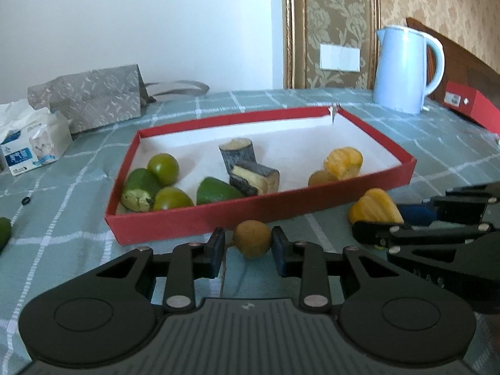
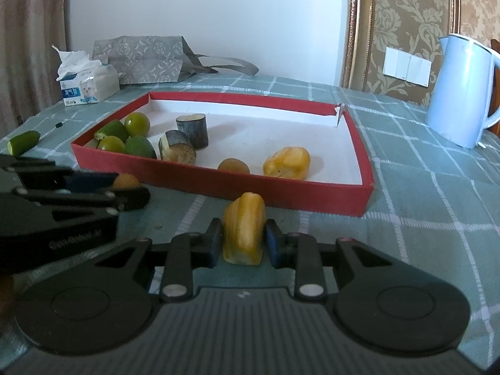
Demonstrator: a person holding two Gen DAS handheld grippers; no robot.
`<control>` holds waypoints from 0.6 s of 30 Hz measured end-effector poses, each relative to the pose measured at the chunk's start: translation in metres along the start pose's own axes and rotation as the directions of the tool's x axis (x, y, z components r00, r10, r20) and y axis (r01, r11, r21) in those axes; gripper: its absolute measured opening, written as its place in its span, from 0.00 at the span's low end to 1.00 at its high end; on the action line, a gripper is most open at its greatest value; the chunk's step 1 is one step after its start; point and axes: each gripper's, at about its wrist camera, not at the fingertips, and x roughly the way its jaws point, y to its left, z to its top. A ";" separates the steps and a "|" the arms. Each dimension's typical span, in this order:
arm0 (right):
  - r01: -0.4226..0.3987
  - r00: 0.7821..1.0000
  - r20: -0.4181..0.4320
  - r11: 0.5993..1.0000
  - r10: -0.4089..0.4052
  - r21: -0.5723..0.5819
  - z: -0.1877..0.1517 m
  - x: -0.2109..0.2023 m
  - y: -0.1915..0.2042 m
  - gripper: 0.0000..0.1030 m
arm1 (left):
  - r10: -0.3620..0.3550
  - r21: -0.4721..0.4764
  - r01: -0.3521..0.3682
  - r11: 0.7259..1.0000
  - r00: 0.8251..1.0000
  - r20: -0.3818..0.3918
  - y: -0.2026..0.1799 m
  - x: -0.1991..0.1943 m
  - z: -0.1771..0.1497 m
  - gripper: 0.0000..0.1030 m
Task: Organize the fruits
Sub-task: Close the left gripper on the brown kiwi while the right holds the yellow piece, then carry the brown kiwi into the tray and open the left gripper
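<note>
Holding fruit: left tool (image 1: pixel 248 243) pinching a brown longan (image 1: pixel 252 238); right tool (image 2: pixel 240 243) pinching a yellow jackfruit piece (image 2: pixel 244 228).
Red tray (image 2: pixel 218 184): green fruits (image 2: pixel 137 124), eggplant chunks (image 2: pixel 192 130), one longan, one jackfruit piece.

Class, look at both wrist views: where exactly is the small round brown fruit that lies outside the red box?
The small brown fruit sits on the checked cloth just in front of the red box's near wall, clamped by the left gripper. The right wrist view shows it at left.
</note>
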 end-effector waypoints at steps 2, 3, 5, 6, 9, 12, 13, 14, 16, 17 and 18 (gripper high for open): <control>-0.004 1.000 0.003 1.000 0.004 0.005 0.000 -0.001 -0.001 0.27 | 0.002 -0.015 -0.002 1.000 1.000 0.004 0.003 -0.002 0.000 0.30; -0.007 1.000 0.005 1.000 0.007 0.010 0.000 -0.002 -0.002 0.27 | 0.006 -0.021 -0.006 1.000 1.000 0.004 0.004 -0.002 0.000 0.30; -0.005 1.000 0.009 1.000 0.005 0.012 -0.001 -0.003 -0.002 0.27 | 0.008 -0.034 -0.008 0.999 1.000 0.011 0.007 -0.005 0.001 0.30; -0.005 1.000 0.013 1.000 0.005 0.010 -0.001 -0.004 -0.002 0.27 | 0.009 -0.040 -0.008 0.999 1.000 0.018 0.008 -0.006 0.001 0.30; -0.002 1.000 0.028 1.000 0.002 -0.003 -0.002 -0.008 0.000 0.27 | -0.001 -0.061 0.003 0.998 0.999 0.036 0.012 -0.011 0.002 0.30; 0.005 1.000 0.022 1.000 -0.004 -0.024 -0.003 -0.007 0.003 0.27 | 0.002 -0.082 0.002 0.997 0.999 0.048 0.015 -0.015 0.002 0.30; 0.001 1.000 0.014 1.000 -0.001 -0.024 -0.003 -0.006 0.003 0.27 | 0.005 -0.088 0.000 0.996 0.999 0.050 0.016 -0.016 0.003 0.30; -0.003 1.000 0.006 1.000 0.003 -0.024 -0.003 -0.005 0.003 0.27 | 0.007 -0.093 -0.002 0.996 0.999 0.050 0.017 -0.016 0.003 0.30; 0.000 1.000 0.007 1.000 0.000 -0.029 -0.004 -0.005 0.004 0.27 | 0.017 -0.099 -0.013 0.995 0.999 0.042 0.017 -0.015 0.004 0.30; 0.000 1.000 0.007 1.000 0.000 -0.029 -0.004 -0.005 0.004 0.27 | 0.024 -0.099 -0.020 0.995 0.999 0.035 0.017 -0.014 0.005 0.30; -0.001 1.000 0.007 1.000 0.002 -0.027 -0.004 -0.006 0.004 0.27 | 0.033 -0.096 -0.030 0.995 0.999 0.028 0.017 -0.014 0.006 0.30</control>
